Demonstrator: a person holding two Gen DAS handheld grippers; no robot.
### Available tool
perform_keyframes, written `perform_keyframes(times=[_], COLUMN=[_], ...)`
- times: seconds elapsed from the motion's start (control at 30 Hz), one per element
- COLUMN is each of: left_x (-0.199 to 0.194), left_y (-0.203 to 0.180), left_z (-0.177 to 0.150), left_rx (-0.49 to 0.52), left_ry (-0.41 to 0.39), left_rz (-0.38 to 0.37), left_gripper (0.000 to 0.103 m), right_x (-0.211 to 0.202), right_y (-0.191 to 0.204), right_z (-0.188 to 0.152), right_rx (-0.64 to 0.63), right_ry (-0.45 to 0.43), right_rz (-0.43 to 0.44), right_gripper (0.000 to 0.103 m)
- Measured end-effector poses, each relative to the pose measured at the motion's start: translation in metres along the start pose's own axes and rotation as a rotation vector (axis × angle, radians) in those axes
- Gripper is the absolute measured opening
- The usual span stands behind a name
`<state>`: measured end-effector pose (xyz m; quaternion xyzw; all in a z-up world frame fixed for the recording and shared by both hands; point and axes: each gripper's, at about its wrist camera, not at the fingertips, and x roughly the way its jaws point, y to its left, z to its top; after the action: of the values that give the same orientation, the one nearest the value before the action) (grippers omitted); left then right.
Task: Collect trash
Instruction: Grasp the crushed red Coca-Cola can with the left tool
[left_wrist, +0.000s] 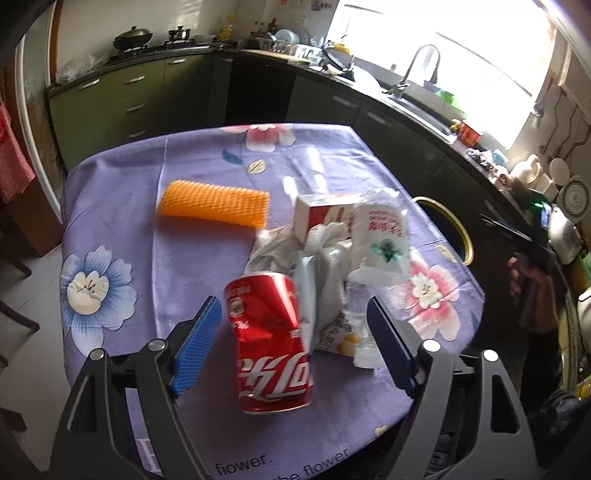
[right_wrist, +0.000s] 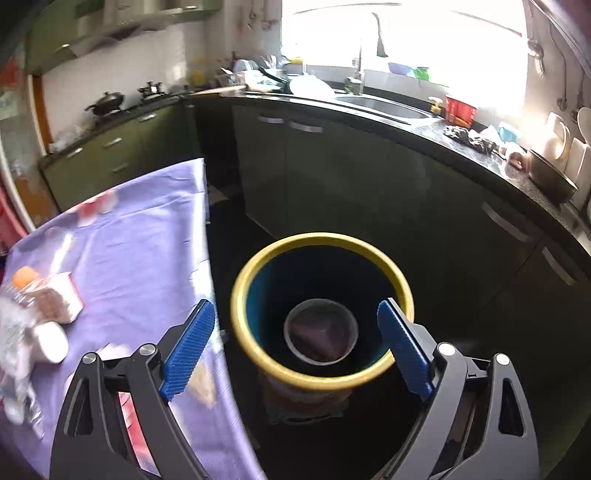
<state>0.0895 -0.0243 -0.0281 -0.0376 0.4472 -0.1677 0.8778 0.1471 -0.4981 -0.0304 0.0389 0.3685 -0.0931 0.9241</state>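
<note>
A surface draped in a purple flower-print cloth stands in a kitchen with dark cabinets; in the left wrist view a dented red cola can lies between the wide-open blue-padded fingers of the left gripper, neither pad touching it; just behind the can sits a heap of crumpled white plastic bags with a white and red carton at its far side; an orange ribbed foam sleeve lies apart to the left; in the right wrist view the right gripper, fingers spread wide with nothing between them, hangs over a round yellow-rimmed dark bin on the floor beside the surface's edge; a dark round object lies inside the bin.
</note>
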Motion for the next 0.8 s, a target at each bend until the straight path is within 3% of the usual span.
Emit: perform_keyframes(times=[0.17, 0.47, 0.7, 0.8], left_x=[0.021, 0.057, 0.085, 0.095], left_y=[0.013, 0.022, 0.028, 0.032], left_z=[-0.003, -0.005, -0.006, -0.007], left_rx=[-0.031, -0.042, -0.028, -0.029], left_ry=[0.076, 0.187, 0.294, 0.322], left_rz=[0.051, 0.056, 0.087, 0.086], left_gripper=[0.077, 0.076, 0.055, 0.053], right_x=[-0.024, -0.025, -0.018, -0.014], right_y=[0.017, 0.022, 0.024, 0.026], right_z=[-0.016, -0.022, -0.024, -0.026], right_rx=[-0.031, -0.043, -0.049, -0.056], right_ry=[-0.008, 0.007, 0.02, 0.031], right_rz=[0.045, 0.084, 0.095, 0.103], right_gripper=[0.089, 0.089, 0.089, 0.089])
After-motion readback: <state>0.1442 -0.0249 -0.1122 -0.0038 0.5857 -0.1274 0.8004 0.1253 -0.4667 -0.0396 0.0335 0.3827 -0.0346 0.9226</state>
